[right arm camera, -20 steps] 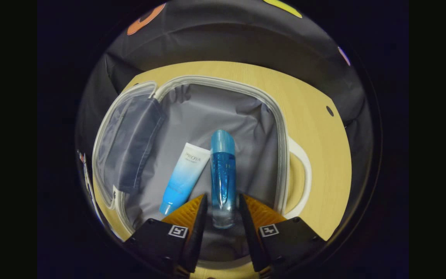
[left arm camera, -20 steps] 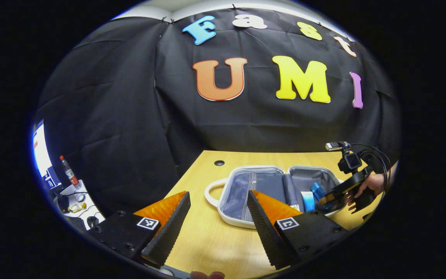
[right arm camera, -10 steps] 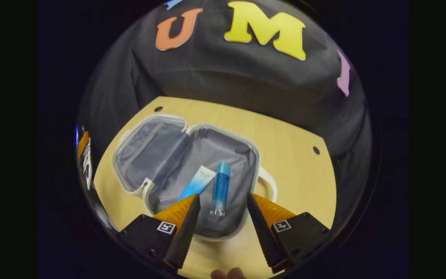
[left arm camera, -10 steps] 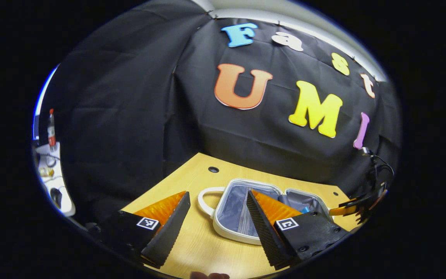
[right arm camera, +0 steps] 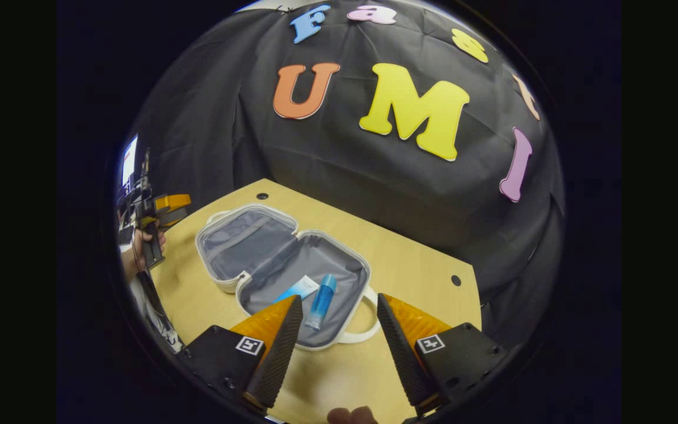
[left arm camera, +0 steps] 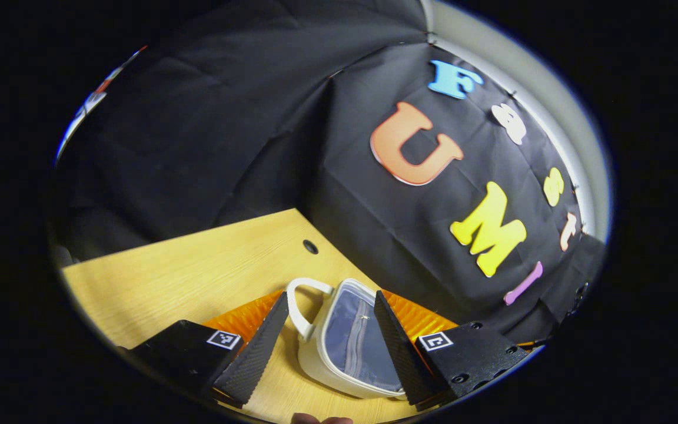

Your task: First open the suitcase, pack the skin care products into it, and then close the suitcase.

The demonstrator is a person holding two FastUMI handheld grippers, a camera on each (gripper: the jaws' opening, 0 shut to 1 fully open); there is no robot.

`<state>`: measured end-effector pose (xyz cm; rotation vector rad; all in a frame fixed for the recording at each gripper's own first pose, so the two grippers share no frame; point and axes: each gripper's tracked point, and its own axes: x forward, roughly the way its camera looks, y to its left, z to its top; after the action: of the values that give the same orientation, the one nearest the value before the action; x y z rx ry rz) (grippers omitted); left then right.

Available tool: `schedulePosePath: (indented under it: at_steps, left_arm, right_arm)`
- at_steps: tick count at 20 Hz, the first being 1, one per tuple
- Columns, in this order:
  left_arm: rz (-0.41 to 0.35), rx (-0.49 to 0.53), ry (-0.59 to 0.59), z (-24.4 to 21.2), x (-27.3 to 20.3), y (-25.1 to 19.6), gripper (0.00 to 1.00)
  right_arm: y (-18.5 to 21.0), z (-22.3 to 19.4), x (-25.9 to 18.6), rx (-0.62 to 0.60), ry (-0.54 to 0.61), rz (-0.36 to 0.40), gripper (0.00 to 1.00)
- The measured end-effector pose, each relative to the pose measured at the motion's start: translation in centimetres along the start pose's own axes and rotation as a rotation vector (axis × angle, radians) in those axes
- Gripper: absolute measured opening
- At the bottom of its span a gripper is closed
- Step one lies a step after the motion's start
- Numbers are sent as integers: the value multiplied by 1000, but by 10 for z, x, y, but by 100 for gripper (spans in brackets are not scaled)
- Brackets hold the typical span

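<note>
Both hand-held grippers, left (left arm camera: 327,338) and right (right arm camera: 336,338), are open and empty; suitcase (right arm camera: 339,344) lies open with bottle (right arm camera: 321,301) and tube (right arm camera: 296,290) inside; closing remains.

Booth dim overall; light falls from above, brightest on wooden table (right arm camera: 409,259) and pale strip of wall (left arm camera: 551,100) at 2 o'clock in left gripper view. Black cloth backdrop (left arm camera: 209,135) soaks up light, only faint creases visible. Soft shadow under open suitcase (right arm camera: 339,338) rim. Mild sheen on blue bottle (right arm camera: 321,301). Strong fisheye bending: table edges curve, rim areas darken. Centre fairly sharp in both views; slight softness toward edges. Bright screen (right arm camera: 129,160) glows at 9 o'clock in right gripper view.
</note>
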<state>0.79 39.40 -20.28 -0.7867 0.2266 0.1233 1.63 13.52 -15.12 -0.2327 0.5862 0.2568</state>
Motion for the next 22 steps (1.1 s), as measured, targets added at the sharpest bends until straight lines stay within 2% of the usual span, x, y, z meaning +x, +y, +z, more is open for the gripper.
schedulePosePath:
  at_steps: [4,10,11,13,14,15,16,18,19,21,22]
  left_arm:
    - [16,-128,167,-31,38,25,92]
    - [25,-222,194,-31,68,40,87]
    - [36,-234,209,-33,74,43,79]
    - [47,-253,241,-39,80,43,70]
    - [54,-257,264,-44,86,43,79]
    - [63,-264,282,-46,89,43,59]
    - [62,-275,299,-49,94,41,54]
    - [63,-305,314,-50,100,37,39]
    - [68,-316,314,-50,103,35,28]
    - [80,-310,305,-45,101,31,14]
    - [68,-286,294,-39,98,23,12]
  right_arm:
    - [-9,1,-10,-31,-11,-25,76]
    - [-23,3,-16,25,-13,-70,75]
    - [-22,6,-15,31,-19,-70,76]
    - [-22,10,-15,37,-28,-71,76]
    - [-21,11,-14,38,-29,-70,76]
    - [-21,10,-13,40,-27,-71,76]
    - [-21,9,-12,45,-23,-74,76]
    - [-23,5,-13,64,-14,-81,76]
    - [-25,3,-14,73,-12,-85,76]
    - [-30,1,-18,86,-13,-97,76]
    - [-34,0,-19,94,-14,-104,76]
